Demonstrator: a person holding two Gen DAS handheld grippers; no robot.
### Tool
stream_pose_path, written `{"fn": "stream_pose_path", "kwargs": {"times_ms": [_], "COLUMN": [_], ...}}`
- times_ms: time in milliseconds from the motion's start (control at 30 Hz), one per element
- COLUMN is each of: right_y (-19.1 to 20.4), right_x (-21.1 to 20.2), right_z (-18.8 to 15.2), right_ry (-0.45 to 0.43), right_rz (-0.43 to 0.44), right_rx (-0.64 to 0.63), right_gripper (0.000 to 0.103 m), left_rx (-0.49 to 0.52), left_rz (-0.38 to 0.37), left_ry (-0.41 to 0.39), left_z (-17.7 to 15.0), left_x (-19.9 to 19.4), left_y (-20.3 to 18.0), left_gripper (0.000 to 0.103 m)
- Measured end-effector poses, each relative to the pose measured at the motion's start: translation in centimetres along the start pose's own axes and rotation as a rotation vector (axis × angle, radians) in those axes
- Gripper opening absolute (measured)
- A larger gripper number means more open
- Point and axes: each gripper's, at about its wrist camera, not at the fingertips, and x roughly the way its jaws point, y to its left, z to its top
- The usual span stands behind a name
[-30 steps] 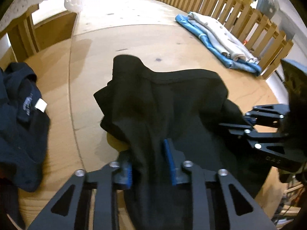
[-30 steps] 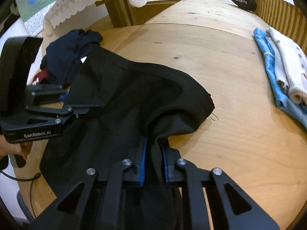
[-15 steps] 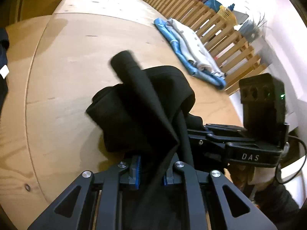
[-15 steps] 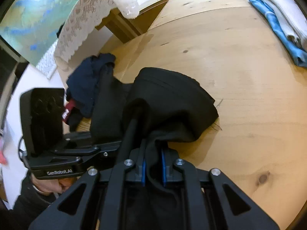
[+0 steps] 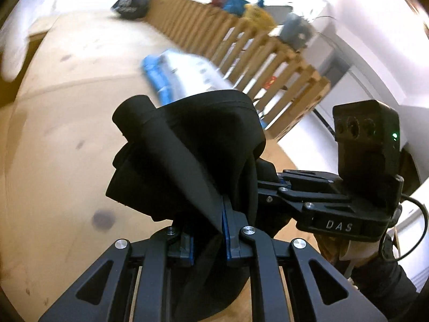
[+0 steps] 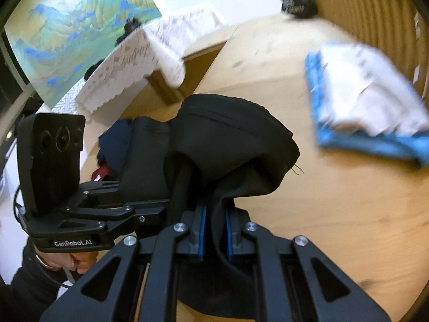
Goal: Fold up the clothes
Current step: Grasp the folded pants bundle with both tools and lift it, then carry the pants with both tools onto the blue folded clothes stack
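Above the wooden table (image 6: 348, 201) both grippers hold a bunched black garment (image 5: 193, 145) off the surface, its folds draped over both sets of fingers. At two o'clock in the right wrist view a folded pile (image 6: 367, 99), pale cloth on blue, lies on the table beside a slatted fence (image 5: 257, 43), and at nine o'clock a dark blue heap (image 6: 115, 142) peeks out behind the garment. The left gripper (image 5: 207, 234) is clenched on a fold, and the right gripper (image 6: 214, 230) grips another fold between its blue pads (image 6: 201, 230).
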Motion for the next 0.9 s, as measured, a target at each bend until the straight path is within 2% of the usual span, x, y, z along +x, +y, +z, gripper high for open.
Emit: {"fn": "stream_pose_path", "kwargs": {"times_ms": [233, 400, 533, 633, 900], "right_y": [-3.6, -8.1, -12.1, -14.8, -21.7], "right_x": [-6.1, -7.8, -5.7, -3.3, 4.4], "right_z": [6.3, 11.0, 15.0, 17.4, 18.9], "right_ry": [-0.103, -0.153, -0.141, -0.125, -0.018], "right_rz": [-0.162, -0.229, -0.27, -0.303, -0.415], "right_rx": [-0.059, -0.059, -0.05, -0.057, -0.035], "right_gripper": [0.011, 0.011, 0.011, 0.011, 0.011], "left_rx": [0.108, 0.154, 0.159, 0.145, 0.088], "left_rz": [0.007, 0.032, 0.065, 0.082, 0.094], "left_ry": [-0.062, -0.083, -0.074, -0.064, -0.004], "left_z": [8.9, 15.4, 19.2, 20.7, 23.8], "left_x": [2.7, 6.3, 10.3, 12.6, 20.8], "left_y": [-5.4, -6.4, -5.4, -3.2, 2.9], "left_gripper": [0.012, 0.012, 0.012, 0.012, 0.014]}}
